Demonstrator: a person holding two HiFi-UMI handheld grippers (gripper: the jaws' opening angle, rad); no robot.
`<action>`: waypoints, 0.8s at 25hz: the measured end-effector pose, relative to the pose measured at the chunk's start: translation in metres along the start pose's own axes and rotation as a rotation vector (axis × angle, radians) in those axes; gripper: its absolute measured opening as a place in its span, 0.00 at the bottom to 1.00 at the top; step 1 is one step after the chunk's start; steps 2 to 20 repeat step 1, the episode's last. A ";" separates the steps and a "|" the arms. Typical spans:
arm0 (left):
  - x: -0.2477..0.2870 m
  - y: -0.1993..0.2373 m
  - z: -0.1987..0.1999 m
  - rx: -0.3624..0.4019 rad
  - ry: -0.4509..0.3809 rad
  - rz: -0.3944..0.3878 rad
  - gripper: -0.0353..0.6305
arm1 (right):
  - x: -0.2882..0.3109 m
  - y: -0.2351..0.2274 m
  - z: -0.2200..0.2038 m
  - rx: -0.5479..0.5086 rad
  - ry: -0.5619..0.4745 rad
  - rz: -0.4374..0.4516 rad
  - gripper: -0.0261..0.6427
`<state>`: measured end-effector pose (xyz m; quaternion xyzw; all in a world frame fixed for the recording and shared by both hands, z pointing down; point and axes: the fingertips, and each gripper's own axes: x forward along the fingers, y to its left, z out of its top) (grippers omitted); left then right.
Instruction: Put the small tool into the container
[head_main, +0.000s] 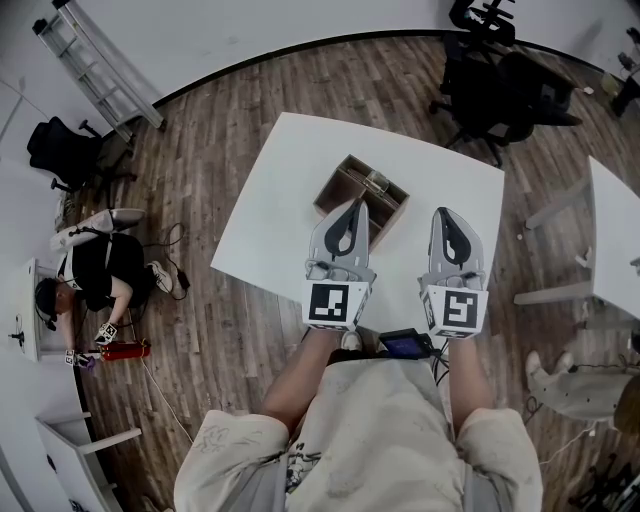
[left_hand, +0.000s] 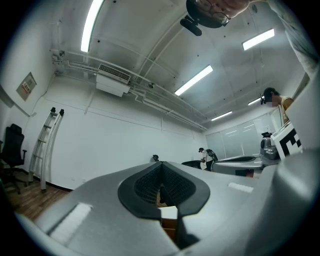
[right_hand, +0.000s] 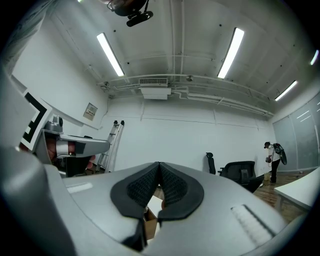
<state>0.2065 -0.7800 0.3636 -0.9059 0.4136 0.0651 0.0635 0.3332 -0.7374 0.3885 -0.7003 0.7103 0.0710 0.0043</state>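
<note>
Cardboard container interior, head view only

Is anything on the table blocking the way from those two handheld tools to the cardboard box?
Nothing visible does. The left tool and right tool hover shut close to the open cardboard box, with only white table showing between them.

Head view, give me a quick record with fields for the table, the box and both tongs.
surface: white table
container: open cardboard box, standing on the table
in box: small shiny item, too small to identify
left tongs: shut, nothing held, tip overlaps the box's near side in this view
right tongs: shut, nothing held, to the right of the box
</note>
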 end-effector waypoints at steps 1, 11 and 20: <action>-0.001 0.000 0.001 0.004 0.002 0.002 0.08 | -0.001 0.000 0.001 0.000 0.002 -0.001 0.05; -0.001 0.000 0.001 0.004 0.002 0.002 0.08 | -0.001 0.000 0.001 0.000 0.002 -0.001 0.05; -0.001 0.000 0.001 0.004 0.002 0.002 0.08 | -0.001 0.000 0.001 0.000 0.002 -0.001 0.05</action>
